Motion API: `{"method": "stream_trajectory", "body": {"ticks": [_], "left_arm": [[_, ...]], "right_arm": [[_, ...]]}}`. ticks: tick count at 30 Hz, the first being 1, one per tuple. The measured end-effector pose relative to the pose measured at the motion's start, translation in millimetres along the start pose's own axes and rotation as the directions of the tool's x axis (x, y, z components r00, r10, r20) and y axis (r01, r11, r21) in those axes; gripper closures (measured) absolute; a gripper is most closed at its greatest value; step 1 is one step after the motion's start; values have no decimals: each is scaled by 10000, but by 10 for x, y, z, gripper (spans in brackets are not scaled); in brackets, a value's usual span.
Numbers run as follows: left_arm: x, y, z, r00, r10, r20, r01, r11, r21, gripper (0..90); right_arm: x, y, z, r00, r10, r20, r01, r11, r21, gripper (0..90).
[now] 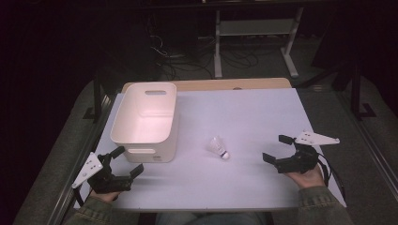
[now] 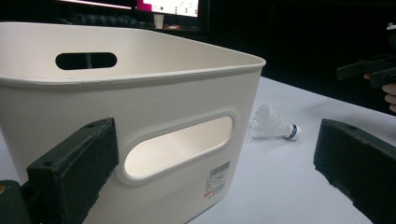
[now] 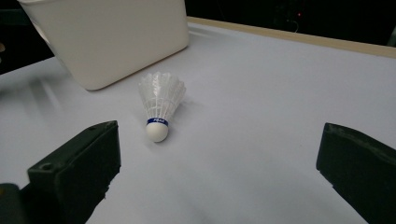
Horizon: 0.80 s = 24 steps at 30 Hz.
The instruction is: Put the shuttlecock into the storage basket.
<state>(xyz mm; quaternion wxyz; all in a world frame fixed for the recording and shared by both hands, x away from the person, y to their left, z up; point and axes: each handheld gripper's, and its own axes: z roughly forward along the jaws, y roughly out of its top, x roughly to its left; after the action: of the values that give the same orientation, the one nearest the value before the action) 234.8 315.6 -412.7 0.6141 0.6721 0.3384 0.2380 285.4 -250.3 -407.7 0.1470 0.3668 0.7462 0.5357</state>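
Note:
A white shuttlecock (image 1: 219, 148) with a blue band lies on its side on the white table top (image 1: 244, 112), cork end toward the near right. A white plastic bin (image 1: 145, 119) with handle slots stands at the left, empty as far as I see. My left gripper (image 1: 123, 166) is open at the near left corner, just in front of the bin (image 2: 140, 116), with the shuttlecock (image 2: 273, 125) beyond to its right. My right gripper (image 1: 278, 149) is open at the right, apart from the shuttlecock (image 3: 160, 104), which lies ahead between its jaws.
The table's wooden far edge (image 1: 211, 85) shows behind the white top. Beyond it stand a table frame (image 1: 253, 28) and cables on a dark floor. A person's hands and denim sleeves (image 1: 324, 204) hold both grippers at the near edge.

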Motion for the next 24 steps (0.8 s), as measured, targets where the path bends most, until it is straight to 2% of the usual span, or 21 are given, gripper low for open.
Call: {"method": "stream_trajectory", "body": {"ticks": [8,11,20,24], "left_arm": [[2,-1,0,10000,7,-23,-7,10000,19,0],[14,2,-6,9999,147,-58,-147,9999,57,0],[8,-1,-5,10000,39,-84,-38,10000,47,0],[14,1,-6,9999,153,-62,-153,9999,51,0]], "right_arm": [[3,37,19,9999,7,-106,-4,9996,287,0],[3,61,28,9999,53,-115,-50,9997,245,0],[32,122,82,9995,-71,-295,82,9993,370,0],[46,159,97,9992,-12,-405,27,9993,384,0]]}}
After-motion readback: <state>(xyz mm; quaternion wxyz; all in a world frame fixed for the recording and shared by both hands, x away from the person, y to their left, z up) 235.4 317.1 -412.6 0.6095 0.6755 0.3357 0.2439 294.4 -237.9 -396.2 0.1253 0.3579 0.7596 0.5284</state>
